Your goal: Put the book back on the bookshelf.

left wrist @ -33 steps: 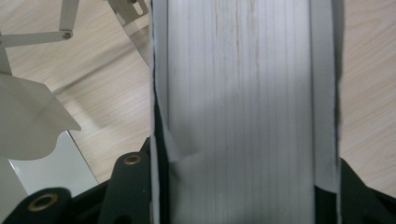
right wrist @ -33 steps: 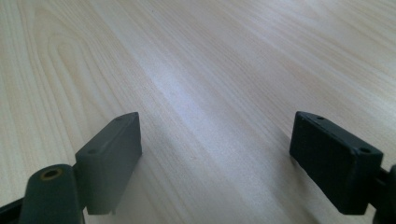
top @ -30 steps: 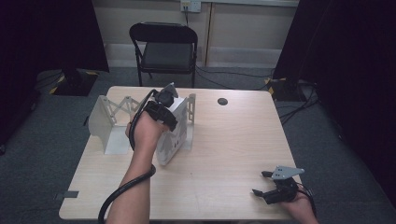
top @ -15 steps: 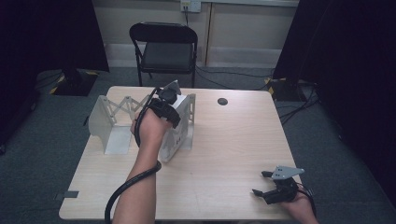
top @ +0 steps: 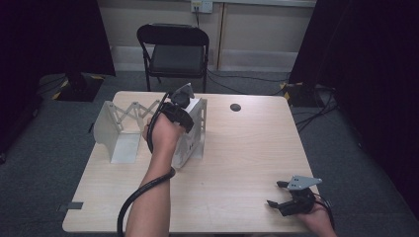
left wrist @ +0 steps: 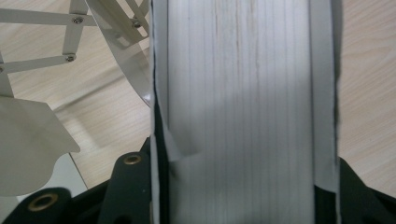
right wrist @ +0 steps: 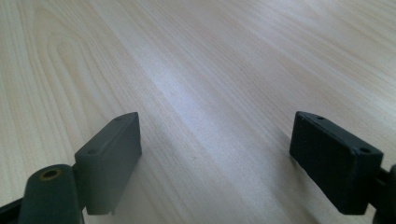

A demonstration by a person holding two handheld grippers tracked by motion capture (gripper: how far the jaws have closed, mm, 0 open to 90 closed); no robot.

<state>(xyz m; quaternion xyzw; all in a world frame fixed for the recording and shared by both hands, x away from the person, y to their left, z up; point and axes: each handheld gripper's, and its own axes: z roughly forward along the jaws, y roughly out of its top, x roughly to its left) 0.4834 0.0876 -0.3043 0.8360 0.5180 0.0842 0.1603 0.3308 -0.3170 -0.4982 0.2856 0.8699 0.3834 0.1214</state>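
A thick white book (top: 192, 136) stands on edge on the table (top: 247, 158), at the right end of a white expanding rack (top: 112, 129) with scissor links. My left gripper (top: 182, 104) comes down on the book's top from above and is shut on it. In the left gripper view the book's page edges (left wrist: 243, 93) run between the black jaws, and the rack's plates (left wrist: 28, 140) lie to the left. My right gripper (top: 273, 193) rests open near the table's front right corner, with bare wood between its fingers (right wrist: 109, 154).
A small dark round disc (top: 235, 107) lies on the table's far side, right of the book. A black folding chair (top: 175, 54) stands behind the table. Cables trail over the floor at the back right.
The left hand with the book has shifted slightly away from the person. The right gripper has not moved.
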